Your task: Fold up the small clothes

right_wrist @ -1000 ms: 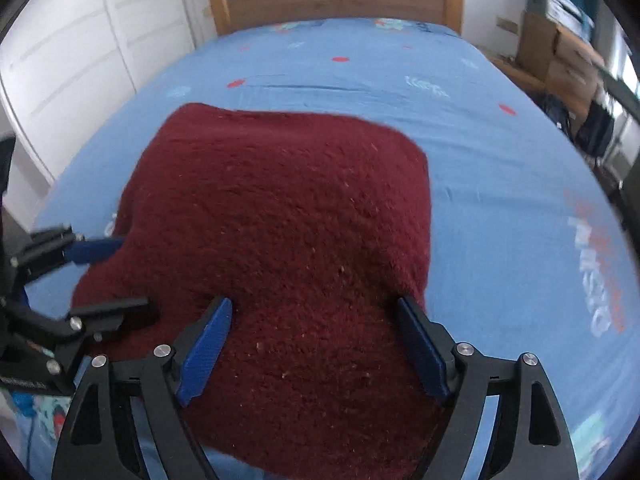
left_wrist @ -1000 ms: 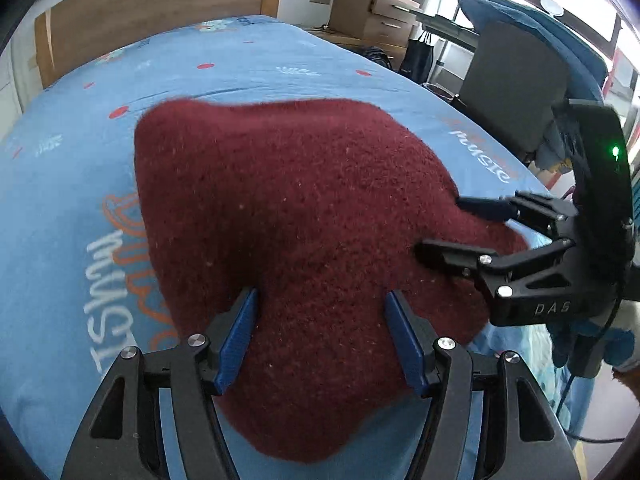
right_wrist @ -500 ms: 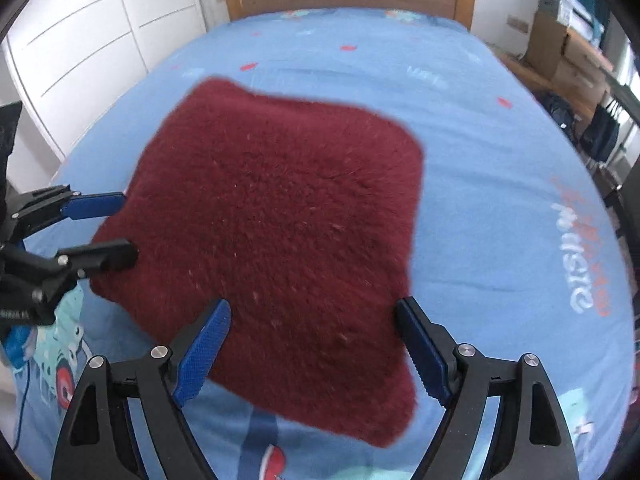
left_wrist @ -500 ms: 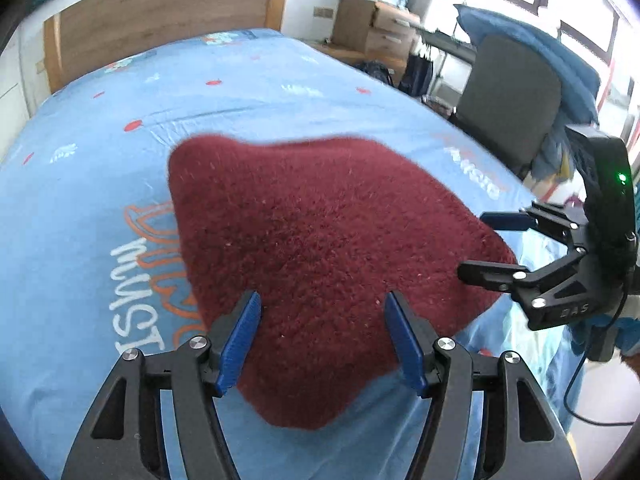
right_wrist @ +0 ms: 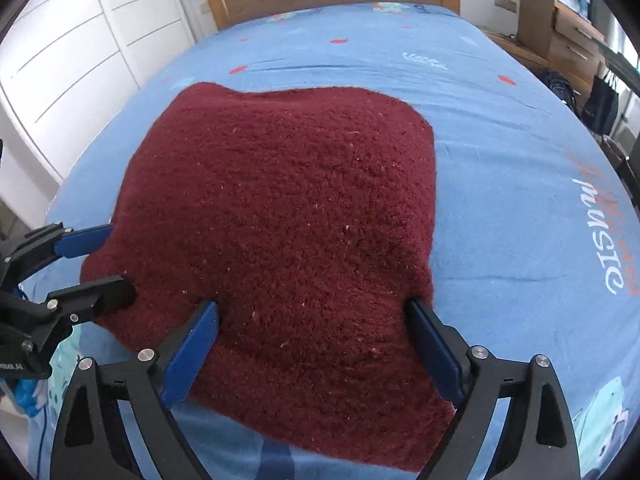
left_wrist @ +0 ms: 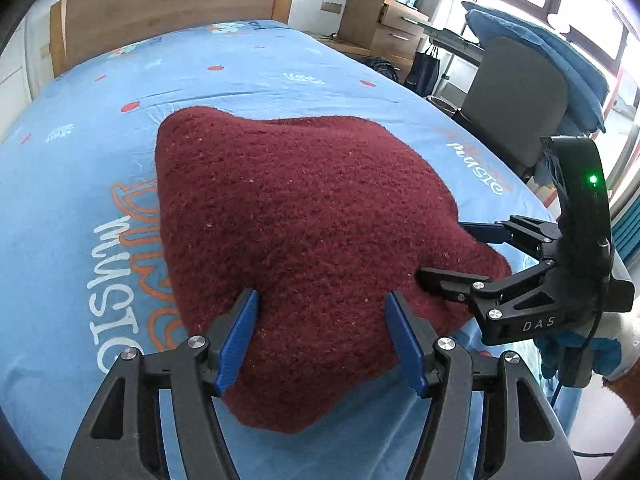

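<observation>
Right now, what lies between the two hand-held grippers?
Only the fuzzy dark red garment, seen in both wrist views, spans from left hand-held gripper to right hand-held gripper.

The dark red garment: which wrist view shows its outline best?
The right wrist view: the dark red garment shows nearly squarely, with its far and right edges clear against the blue sheet. In the left wrist view it looks skewed, and the right gripper covers its right corner.

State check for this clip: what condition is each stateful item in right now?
Maroon garment: spread on the bed, edges uneven, no crease visible.
Left gripper: jaws open, over the garment's near edge.
Right gripper: jaws open, straddling the garment.
Bedsheet: mostly smooth, lightly wrinkled.
</observation>
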The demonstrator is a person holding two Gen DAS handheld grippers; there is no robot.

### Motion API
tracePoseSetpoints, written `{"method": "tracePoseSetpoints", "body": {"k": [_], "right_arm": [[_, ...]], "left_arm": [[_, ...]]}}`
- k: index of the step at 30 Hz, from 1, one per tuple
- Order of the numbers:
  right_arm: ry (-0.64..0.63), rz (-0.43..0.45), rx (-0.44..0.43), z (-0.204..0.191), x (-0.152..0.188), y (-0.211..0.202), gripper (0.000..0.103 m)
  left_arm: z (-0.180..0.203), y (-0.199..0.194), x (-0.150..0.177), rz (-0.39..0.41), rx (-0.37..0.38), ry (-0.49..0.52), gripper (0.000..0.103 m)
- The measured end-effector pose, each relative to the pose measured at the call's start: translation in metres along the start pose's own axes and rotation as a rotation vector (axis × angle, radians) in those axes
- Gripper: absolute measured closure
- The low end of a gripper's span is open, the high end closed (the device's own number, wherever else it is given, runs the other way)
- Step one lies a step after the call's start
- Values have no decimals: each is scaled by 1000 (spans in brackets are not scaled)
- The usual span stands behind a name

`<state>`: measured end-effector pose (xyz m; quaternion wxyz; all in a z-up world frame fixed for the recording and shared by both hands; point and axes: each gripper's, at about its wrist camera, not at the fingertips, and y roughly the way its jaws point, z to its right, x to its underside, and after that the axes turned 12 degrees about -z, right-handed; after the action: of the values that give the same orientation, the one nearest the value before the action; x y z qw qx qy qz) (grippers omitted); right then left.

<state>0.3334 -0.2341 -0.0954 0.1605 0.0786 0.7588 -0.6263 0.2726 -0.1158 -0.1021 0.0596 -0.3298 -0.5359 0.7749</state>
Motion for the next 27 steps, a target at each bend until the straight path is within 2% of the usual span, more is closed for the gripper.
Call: {"method": "tracePoseSetpoints", "body": {"k": [6,15,23,27], "right_arm": [[3,1,11,0,-1,-14,10],[79,-19,48,11,43,-36,9],[105,-15,56,17,60,-46,9],[115,-4,51,19,66,-53,9]], "left_arm": [[3,-19,9,25,-25,-64,43],[7,-50,41,58,-128,-135,37],[9,-58,53,63,-127,-173,35],[3,-63,53,78,-114,-198,27]]}}
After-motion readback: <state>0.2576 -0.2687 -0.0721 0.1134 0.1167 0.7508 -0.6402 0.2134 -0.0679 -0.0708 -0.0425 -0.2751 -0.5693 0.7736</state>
